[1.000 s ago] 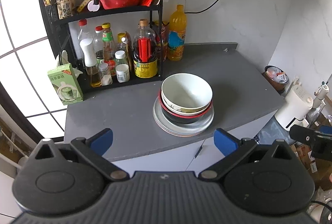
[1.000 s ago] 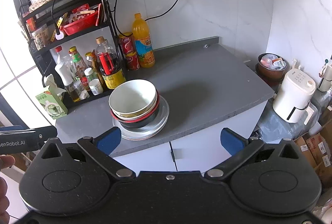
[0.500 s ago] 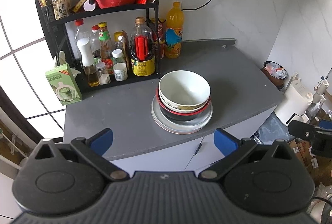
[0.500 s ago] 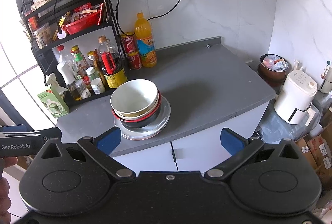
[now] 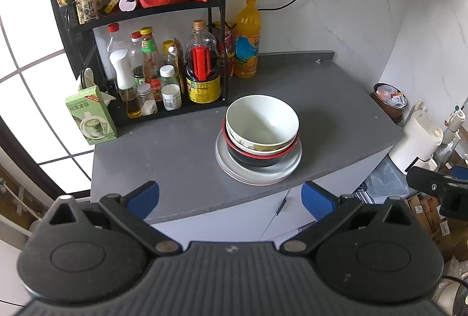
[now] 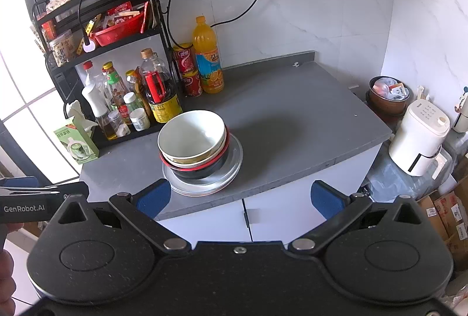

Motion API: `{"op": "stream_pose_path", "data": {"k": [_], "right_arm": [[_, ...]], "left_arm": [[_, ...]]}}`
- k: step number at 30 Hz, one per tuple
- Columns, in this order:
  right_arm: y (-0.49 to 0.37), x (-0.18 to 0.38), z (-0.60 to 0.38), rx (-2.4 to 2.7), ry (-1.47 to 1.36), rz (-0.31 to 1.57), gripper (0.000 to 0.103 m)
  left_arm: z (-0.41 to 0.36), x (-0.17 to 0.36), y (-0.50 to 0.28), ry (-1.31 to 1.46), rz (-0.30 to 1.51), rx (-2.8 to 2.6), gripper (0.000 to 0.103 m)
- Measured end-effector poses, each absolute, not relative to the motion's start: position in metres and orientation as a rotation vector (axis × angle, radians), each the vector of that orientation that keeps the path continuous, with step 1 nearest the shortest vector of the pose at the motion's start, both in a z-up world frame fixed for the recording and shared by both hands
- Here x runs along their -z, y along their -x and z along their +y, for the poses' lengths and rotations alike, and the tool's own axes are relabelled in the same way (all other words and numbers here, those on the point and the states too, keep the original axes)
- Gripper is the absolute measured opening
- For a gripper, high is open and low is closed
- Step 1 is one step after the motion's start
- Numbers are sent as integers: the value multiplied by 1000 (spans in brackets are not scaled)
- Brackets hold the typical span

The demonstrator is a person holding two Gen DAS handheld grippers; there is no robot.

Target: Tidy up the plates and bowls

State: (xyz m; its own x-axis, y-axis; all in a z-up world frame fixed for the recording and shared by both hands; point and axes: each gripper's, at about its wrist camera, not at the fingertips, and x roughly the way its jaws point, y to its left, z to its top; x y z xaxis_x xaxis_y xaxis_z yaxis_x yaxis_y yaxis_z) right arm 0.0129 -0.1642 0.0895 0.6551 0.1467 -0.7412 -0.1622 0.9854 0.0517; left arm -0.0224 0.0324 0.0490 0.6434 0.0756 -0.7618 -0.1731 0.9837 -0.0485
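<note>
Two views, both grippers idle:
Left wrist, tool: left gripper (image 5: 230, 194) is held spread wide, nothing between the blue pads (image 5: 144, 196); it is kept off the front edge of the grey counter (image 5: 163, 158), apart from the stack
Left wrist, task items: a white bowl (image 5: 262, 123) is nested on a patterned bowl (image 5: 260, 147), that in a black bowl with red rim (image 5: 257, 159), all on a grey plate (image 5: 259, 175); the stack is seen near the counter's front edge, just in front of the black rack (image 5: 140, 14) of bottles
Left wrist, surroundings: an orange juice bottle (image 5: 247, 39) is seen behind the stack; a green carton (image 5: 90, 118) is well to the left
Right wrist, tool: right gripper (image 6: 239, 196) is also opened fully and empty; it is held below the counter edge, short of the stack
Right wrist, task items: the same white bowl (image 6: 191, 136) is seen on top, sitting off-centre on the plate (image 6: 231, 169)
Right wrist, surroundings: cabinet doors (image 6: 280, 216) are seen below; a white appliance (image 6: 418, 137) is to the right
Risk, stack: judged likely to shift if the top bowl is pinched by one rim; bowls are nested loosely, so the lower ones could be dragged or tipped
Risk, edge: the plate is close to the front edge; a push toward the viewer could slide it off
Risk, rack: a wide lift to the left could knock bottles
</note>
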Motion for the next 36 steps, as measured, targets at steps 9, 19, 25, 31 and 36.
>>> {"op": "stream_pose_path", "data": {"k": [9, 19, 25, 31, 36], "right_arm": [[-13, -89, -164, -175, 23, 839, 103], [-17, -89, -166, -173, 23, 837, 103], [-20, -89, -163, -182, 29, 836, 103], [-22, -87, -161, -182, 27, 842, 103], [-24, -87, -159, -185, 29, 840, 103]], "left_arm": [[33, -48, 21, 120, 862, -142, 103], [32, -46, 17, 118, 870, -148, 103], [31, -45, 16, 119, 870, -150, 103], [34, -44, 13, 121, 878, -159, 103], [36, -44, 11, 121, 872, -169, 103]]}}
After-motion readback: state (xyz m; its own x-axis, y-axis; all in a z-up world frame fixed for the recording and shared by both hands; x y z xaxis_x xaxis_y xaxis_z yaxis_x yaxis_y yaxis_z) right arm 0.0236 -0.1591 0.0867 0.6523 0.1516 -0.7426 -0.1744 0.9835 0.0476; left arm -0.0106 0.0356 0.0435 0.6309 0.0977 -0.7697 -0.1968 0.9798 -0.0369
